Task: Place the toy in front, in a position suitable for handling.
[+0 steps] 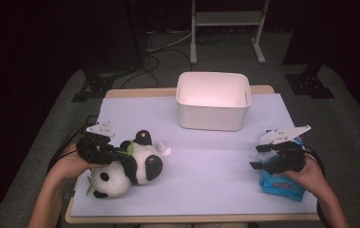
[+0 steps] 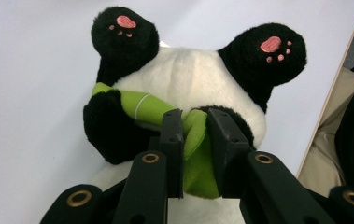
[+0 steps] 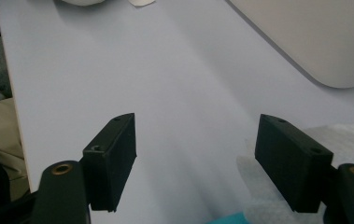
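Table (image 1: pixel 206 166) with pale lilac mat: plush panda (image 1: pixel 125 166) at left fingers, blue packet (image 1: pixel 282 185) under right fingers, white bin (image 1: pixel 213 102) beyond, perhaps empty

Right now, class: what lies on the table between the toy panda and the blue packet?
In the high view, only bare mat lies between the toy panda and the blue packet.

The middle of the table (image 1: pixel 206 161) lies bare from the six o'clock edge up to the white bin (image 1: pixel 213 100), a wide lane between both hands. The bin blocks twelve o'clock, its open top free from above. At nine o'clock the plush panda (image 1: pixel 130 166) fills the corner, the left claw (image 1: pixel 116 153) clamped on its green bamboo (image 2: pixel 198 149). At three o'clock a blue packet (image 1: pixel 282 185) lies under the right claw (image 1: pixel 259 156), whose jaws stand apart over bare table.
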Available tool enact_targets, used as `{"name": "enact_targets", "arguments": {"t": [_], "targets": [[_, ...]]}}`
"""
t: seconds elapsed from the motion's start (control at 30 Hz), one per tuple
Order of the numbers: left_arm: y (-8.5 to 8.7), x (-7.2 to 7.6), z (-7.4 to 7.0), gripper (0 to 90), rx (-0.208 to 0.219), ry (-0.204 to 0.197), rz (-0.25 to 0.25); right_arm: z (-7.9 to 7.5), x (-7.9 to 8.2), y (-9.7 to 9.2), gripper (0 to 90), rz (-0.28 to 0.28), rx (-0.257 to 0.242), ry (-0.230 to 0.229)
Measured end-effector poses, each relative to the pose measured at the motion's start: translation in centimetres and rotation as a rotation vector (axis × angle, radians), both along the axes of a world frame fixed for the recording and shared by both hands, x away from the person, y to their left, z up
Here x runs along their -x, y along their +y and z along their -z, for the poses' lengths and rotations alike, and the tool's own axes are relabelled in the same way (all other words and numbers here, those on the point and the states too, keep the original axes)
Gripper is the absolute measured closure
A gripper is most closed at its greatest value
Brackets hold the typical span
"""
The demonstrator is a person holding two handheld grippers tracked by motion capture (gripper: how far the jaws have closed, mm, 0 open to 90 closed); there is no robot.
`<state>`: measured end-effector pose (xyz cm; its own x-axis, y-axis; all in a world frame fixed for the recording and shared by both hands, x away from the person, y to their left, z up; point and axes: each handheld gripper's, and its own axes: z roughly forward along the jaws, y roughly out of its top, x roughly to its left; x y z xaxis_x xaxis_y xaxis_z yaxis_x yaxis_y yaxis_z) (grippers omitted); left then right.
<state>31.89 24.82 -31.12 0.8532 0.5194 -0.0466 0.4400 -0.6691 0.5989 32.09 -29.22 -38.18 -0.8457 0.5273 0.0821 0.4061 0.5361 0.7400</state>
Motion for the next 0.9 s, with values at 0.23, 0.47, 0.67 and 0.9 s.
{"name": "enact_targets", "arguments": {"t": [0.23,0.47,0.67,0.9], "targets": [[-0.7,-0.2,-0.7,76.5,-0.002,0.002,0.016,-0.1,0.1,-0.4,27.8,0.010,-0.010,-0.002],[-2.7,-0.3,-1.4,76.4,-0.013,-0.022,0.065,-0.1,-0.1,-0.7,26.8,0.021,-0.012,-0.003],[-4.7,-0.8,-1.5,76.4,-0.014,-0.019,0.097,-0.2,0.0,-1.0,26.8,0.020,-0.018,-0.001],[-7.3,-1.5,-1.9,76.4,-0.022,-0.022,0.144,-0.2,0.0,-1.3,26.8,0.017,-0.017,0.001]]}}
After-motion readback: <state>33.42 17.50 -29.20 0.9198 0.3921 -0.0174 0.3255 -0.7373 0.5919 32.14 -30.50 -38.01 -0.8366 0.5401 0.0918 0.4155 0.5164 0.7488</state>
